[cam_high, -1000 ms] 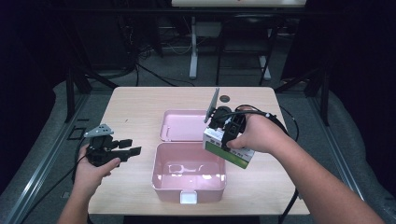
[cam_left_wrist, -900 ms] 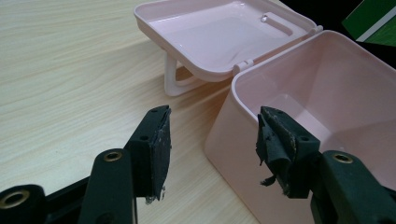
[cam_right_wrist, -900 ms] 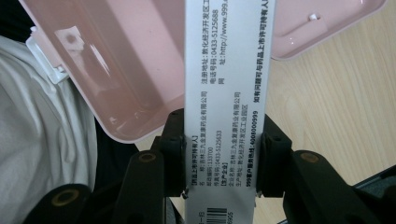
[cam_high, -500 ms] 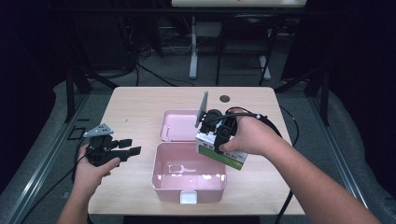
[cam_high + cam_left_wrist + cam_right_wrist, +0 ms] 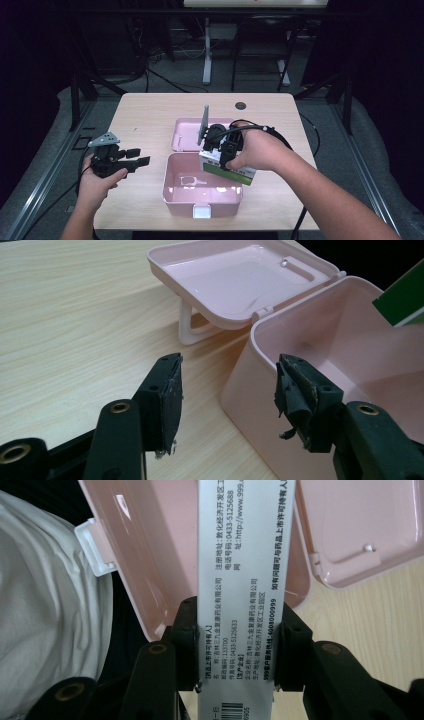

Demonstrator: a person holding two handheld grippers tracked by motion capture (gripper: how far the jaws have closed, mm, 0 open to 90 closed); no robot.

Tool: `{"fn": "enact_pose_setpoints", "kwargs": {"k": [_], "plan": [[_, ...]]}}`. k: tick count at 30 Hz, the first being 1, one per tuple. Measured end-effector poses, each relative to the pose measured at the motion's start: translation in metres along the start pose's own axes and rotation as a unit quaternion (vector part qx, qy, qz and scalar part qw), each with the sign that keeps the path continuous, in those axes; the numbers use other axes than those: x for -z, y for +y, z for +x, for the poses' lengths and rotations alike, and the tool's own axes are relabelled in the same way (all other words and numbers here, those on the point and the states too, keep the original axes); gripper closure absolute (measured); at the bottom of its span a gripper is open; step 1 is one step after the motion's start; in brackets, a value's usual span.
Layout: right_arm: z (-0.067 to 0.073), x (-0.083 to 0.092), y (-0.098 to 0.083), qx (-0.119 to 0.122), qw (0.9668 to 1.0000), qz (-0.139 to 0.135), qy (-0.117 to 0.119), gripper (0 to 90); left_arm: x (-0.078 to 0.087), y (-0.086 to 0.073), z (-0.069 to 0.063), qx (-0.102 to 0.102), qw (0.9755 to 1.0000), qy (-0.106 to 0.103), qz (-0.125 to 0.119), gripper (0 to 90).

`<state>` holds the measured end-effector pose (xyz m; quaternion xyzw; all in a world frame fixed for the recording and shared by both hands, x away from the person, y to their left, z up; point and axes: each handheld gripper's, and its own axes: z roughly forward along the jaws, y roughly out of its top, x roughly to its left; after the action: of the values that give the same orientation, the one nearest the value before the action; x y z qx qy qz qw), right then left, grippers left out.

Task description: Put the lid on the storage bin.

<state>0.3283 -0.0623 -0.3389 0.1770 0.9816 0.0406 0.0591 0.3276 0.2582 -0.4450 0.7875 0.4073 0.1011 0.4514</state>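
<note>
Carton (image 5: 227, 169) tilted, long axis toward box (image 5: 202, 200)

A round dark hole (image 5: 240, 106) marks the wooden table (image 5: 145, 117), cables (image 5: 165, 80) beyond.

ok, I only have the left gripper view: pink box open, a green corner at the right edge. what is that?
Observer: A green and white carton, clamped in the right tongs over the pink box.
Operator: Where do the pads sit on it?
Observer: On its two side faces; the white face with black print and a barcode is turned to that gripper's camera.
Operator: Anything already in the box?
Observer: The part of the floor I can see is bare; the carton hides the rest.
</note>
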Motion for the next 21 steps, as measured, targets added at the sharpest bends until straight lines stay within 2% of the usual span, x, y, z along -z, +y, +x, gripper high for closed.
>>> {"fn": "enact_pose_setpoints", "kwargs": {"k": [11, 21], "plan": [[0.018, -0.003, 0.010, 0.041, 0.9991, -0.001, 0.008, 61.6, 0.001, 0.001, -0.002, -0.001, 1.0000, -0.002, -0.002, 44.3], [0.033, -0.005, 0.018, 0.080, 0.9967, -0.002, 0.011, 61.6, 0.002, 0.000, -0.001, 0.000, 1.0000, -0.001, -0.002, 44.3]]}}
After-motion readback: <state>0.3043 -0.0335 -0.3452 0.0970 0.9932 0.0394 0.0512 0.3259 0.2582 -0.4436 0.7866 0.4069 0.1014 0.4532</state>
